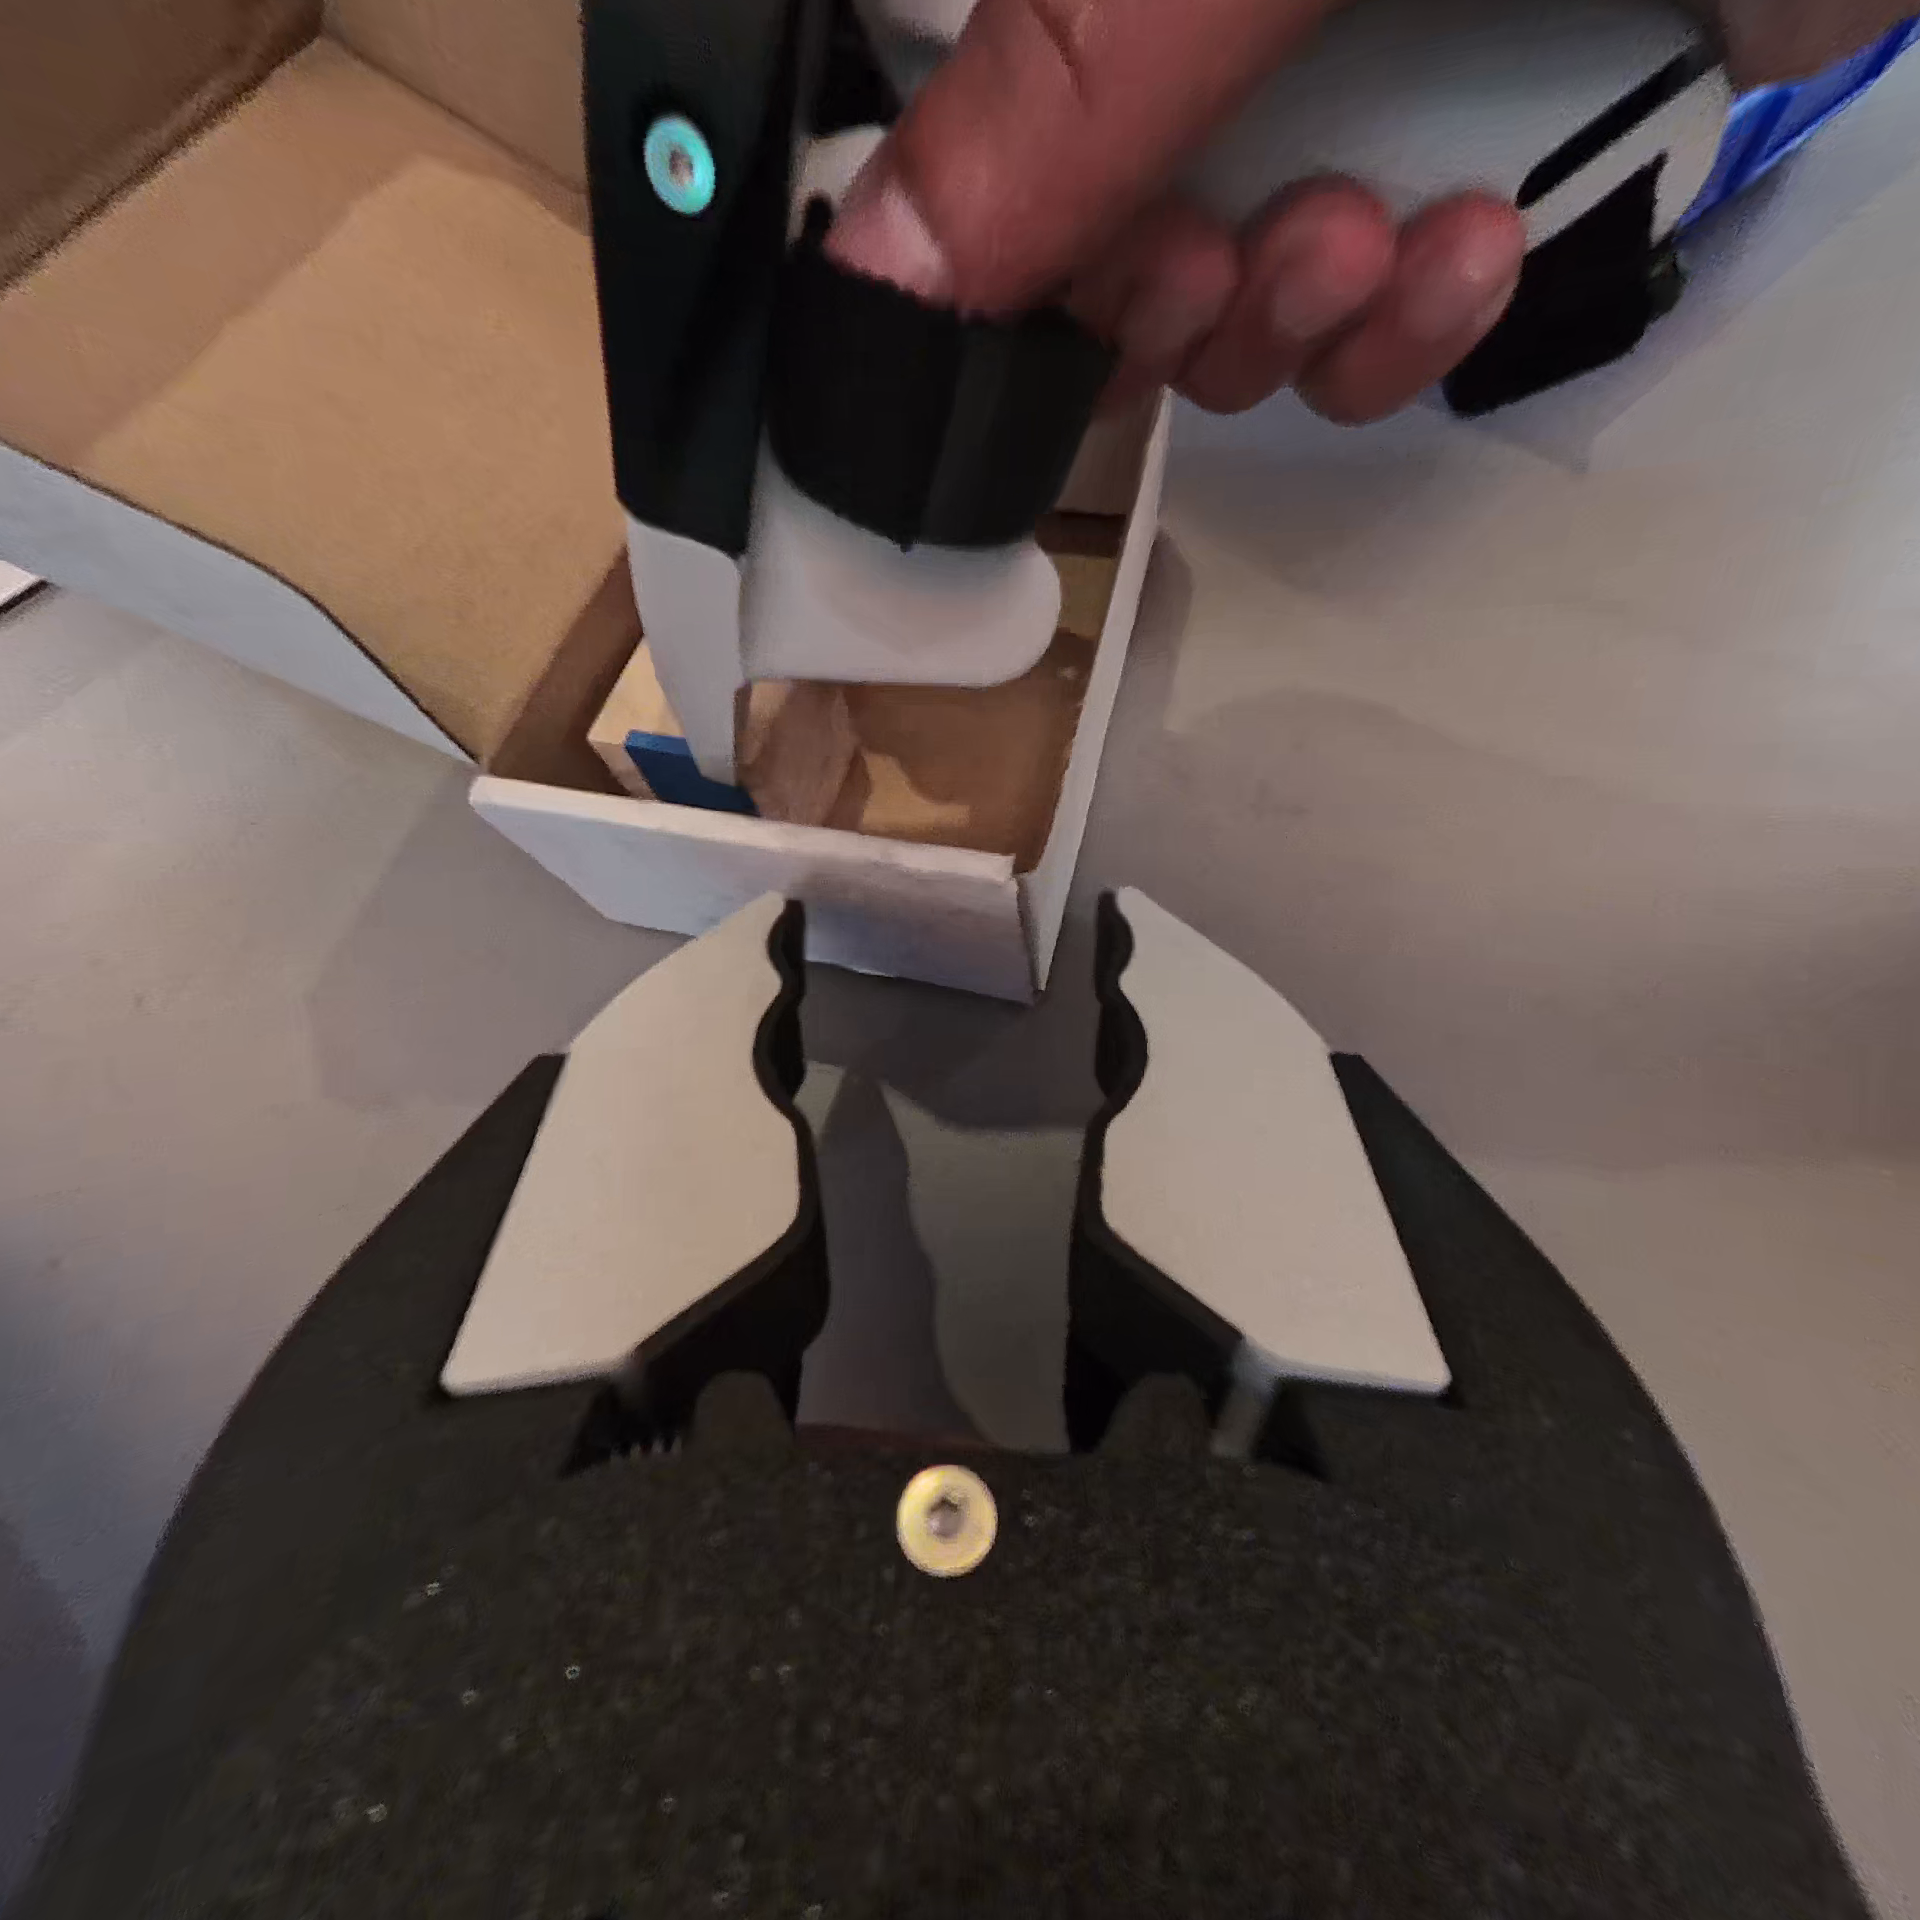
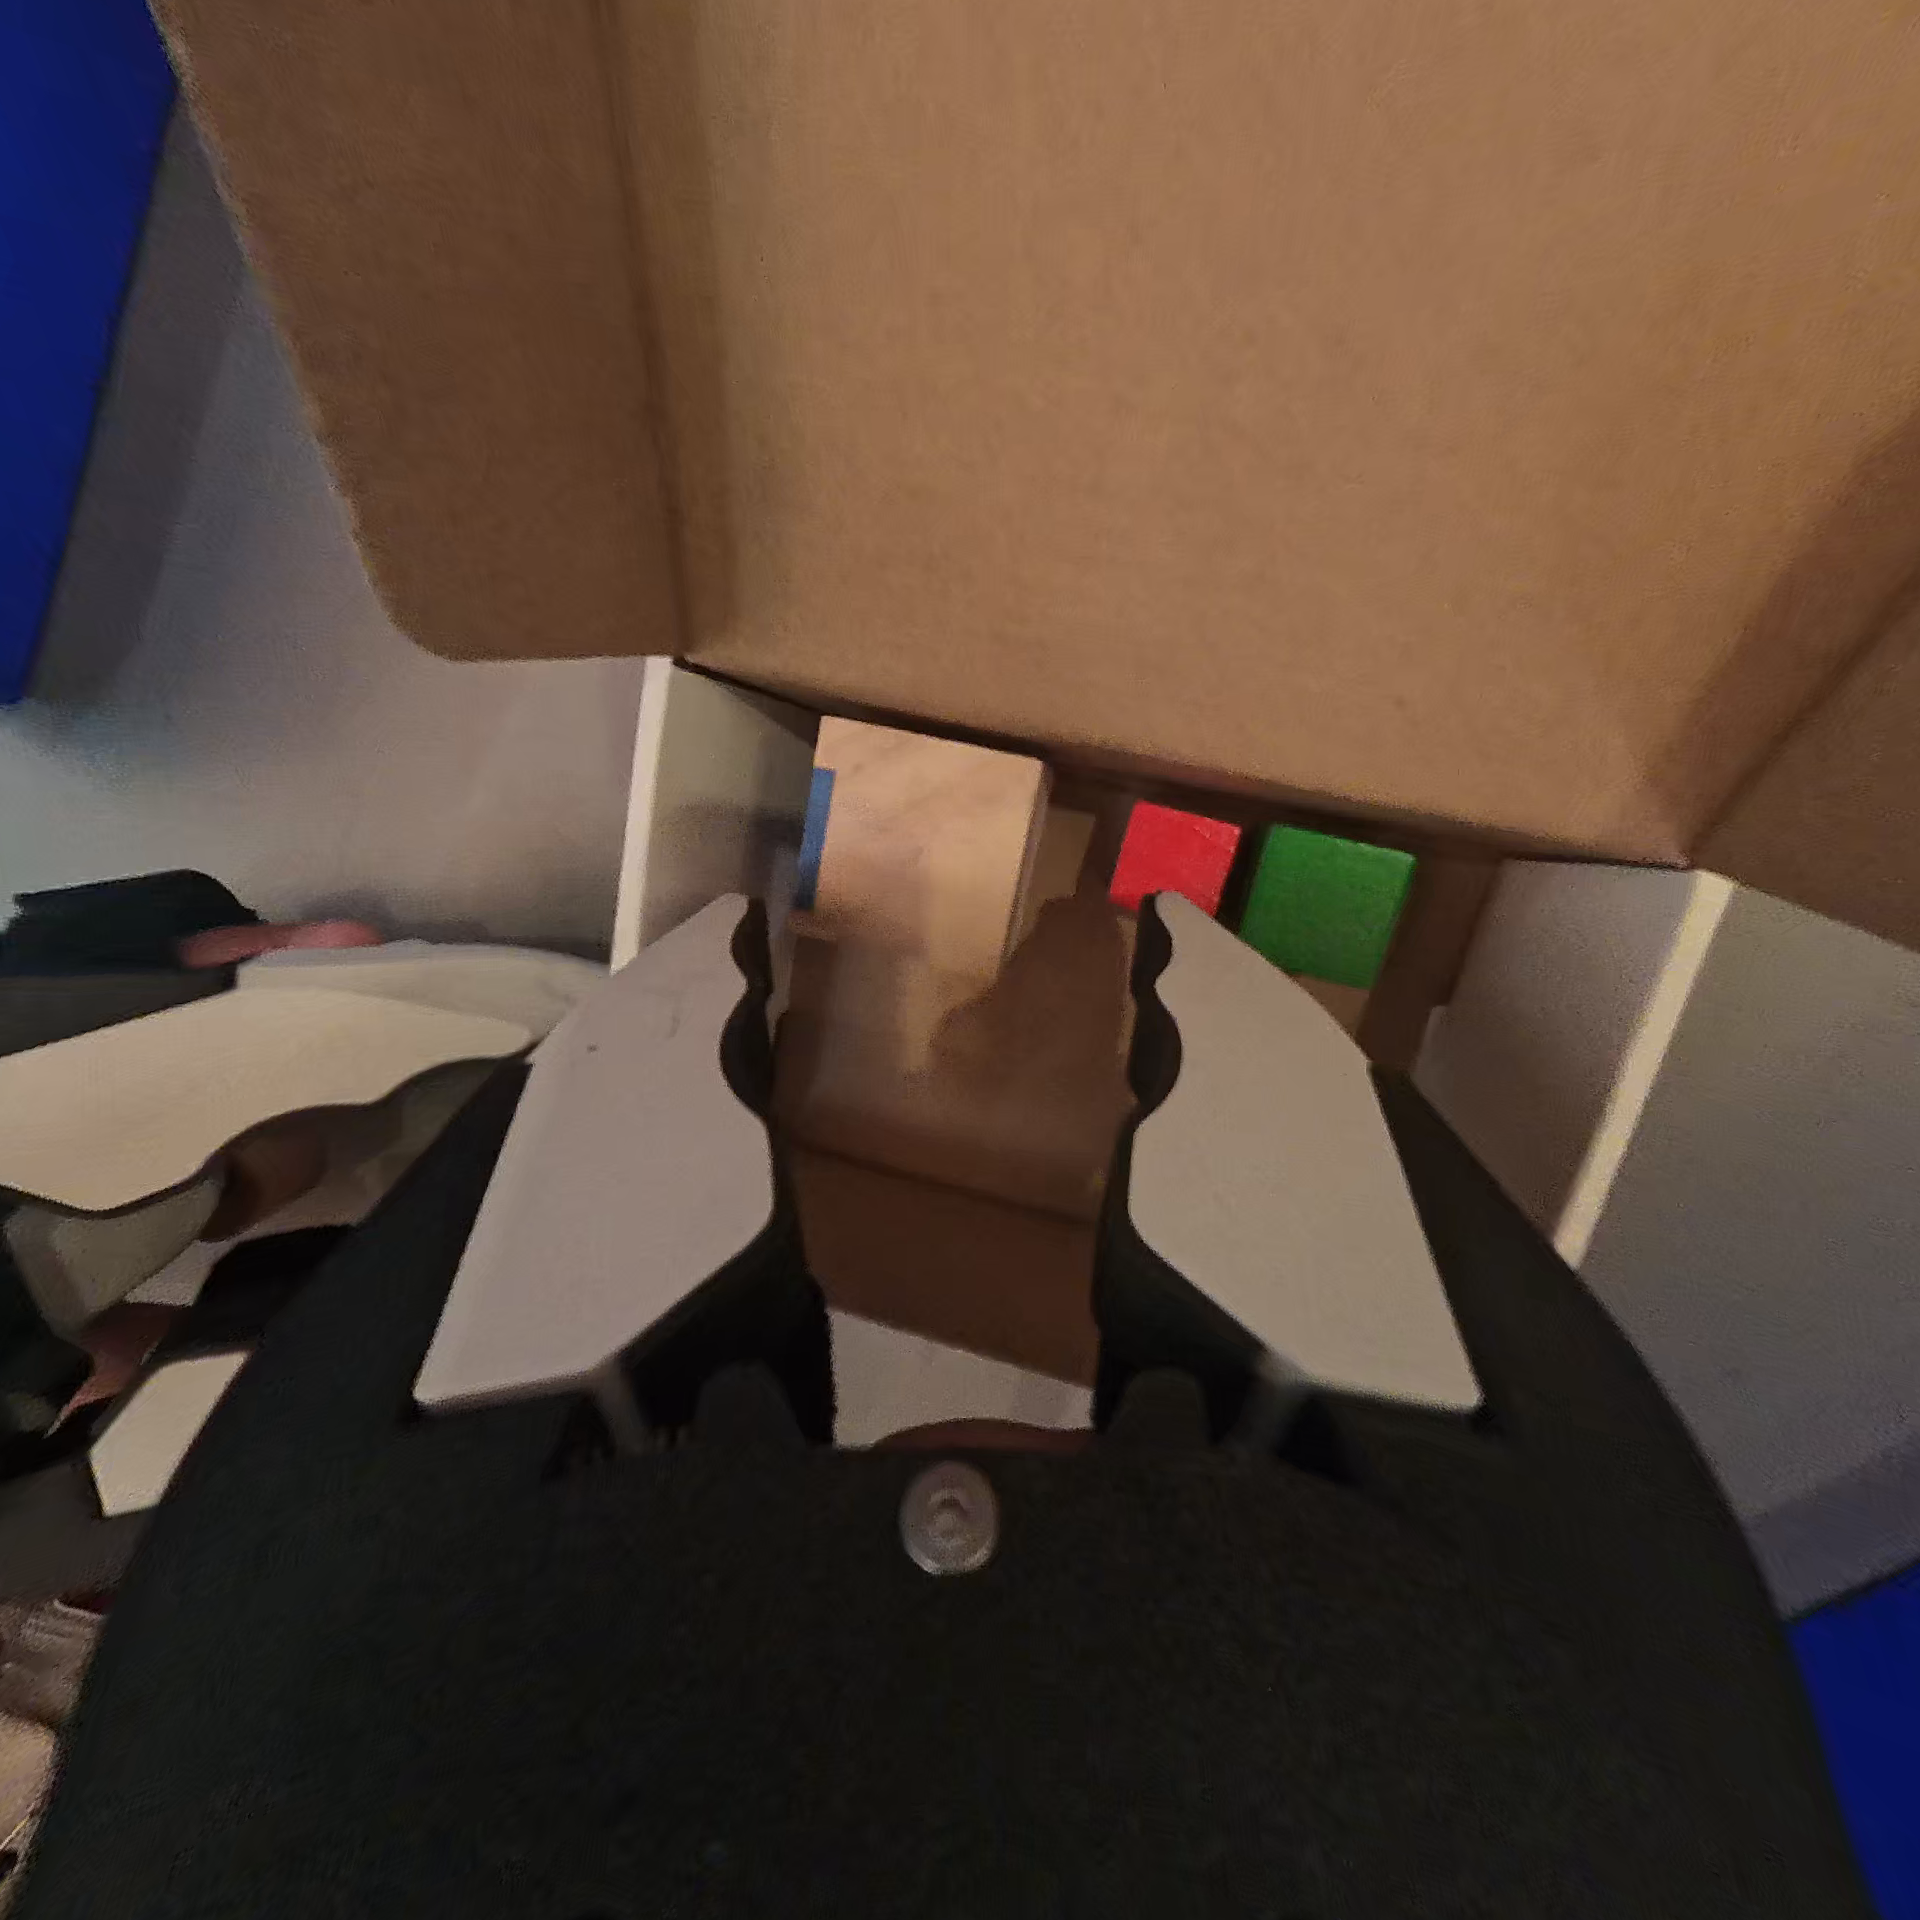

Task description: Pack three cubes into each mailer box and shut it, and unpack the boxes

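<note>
your left gripper (image 1: 951, 914) hangs open and empty at centre frame, just short of the white box (image 1: 748, 873). your right gripper (image 2: 951, 909) reaches inside it, jaws spread around a bare wooden cube (image 2: 925, 821), not yet closed; red cube (image 2: 1174, 857) and green cube (image 2: 1325, 899) sit right of centre.

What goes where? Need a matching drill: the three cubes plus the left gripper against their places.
Things:
1. red cube
2. green cube
3. blue-faced wooden cube
4. left gripper

Places (cubes as the right wrist view shows them):
A. outside the mailer box, jaws open, over the table
B. rightmost cube in the box
C. middle cube
D. leftmost cube, by the box wall

Pairs: 1-C, 2-B, 3-D, 4-A
</note>
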